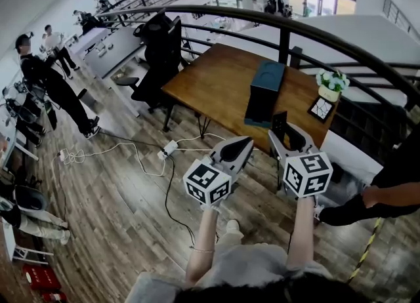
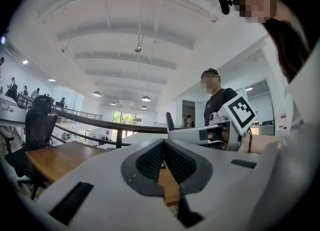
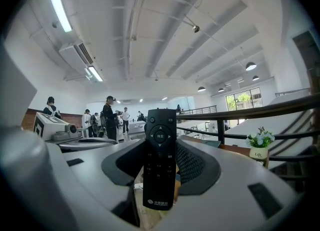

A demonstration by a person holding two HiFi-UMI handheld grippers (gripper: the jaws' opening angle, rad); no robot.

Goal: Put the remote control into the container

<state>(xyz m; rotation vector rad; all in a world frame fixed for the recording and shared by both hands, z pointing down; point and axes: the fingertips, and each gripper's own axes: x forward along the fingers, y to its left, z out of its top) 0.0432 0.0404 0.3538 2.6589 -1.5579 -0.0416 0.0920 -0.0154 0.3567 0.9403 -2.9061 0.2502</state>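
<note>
The black remote control (image 3: 160,185) stands upright between the pads of my right gripper (image 3: 161,147), buttons facing the camera. In the head view the remote control (image 1: 279,122) sticks up from the right gripper (image 1: 289,136), which is held near the table's front edge. The container (image 1: 266,90), a dark teal rectangular box, stands on the wooden table (image 1: 210,82) just beyond both grippers. My left gripper (image 1: 244,144) is beside the right one, jaws together and nothing between them. In its own view the left gripper (image 2: 163,147) points level over the table.
A white flower pot (image 1: 333,85) and a small framed card (image 1: 321,108) sit at the table's right end. A black office chair (image 1: 161,49) stands at its left. A dark railing (image 1: 282,29) curves behind. Cables and a power strip (image 1: 169,148) lie on the floor. A person's leg (image 1: 374,200) is at right.
</note>
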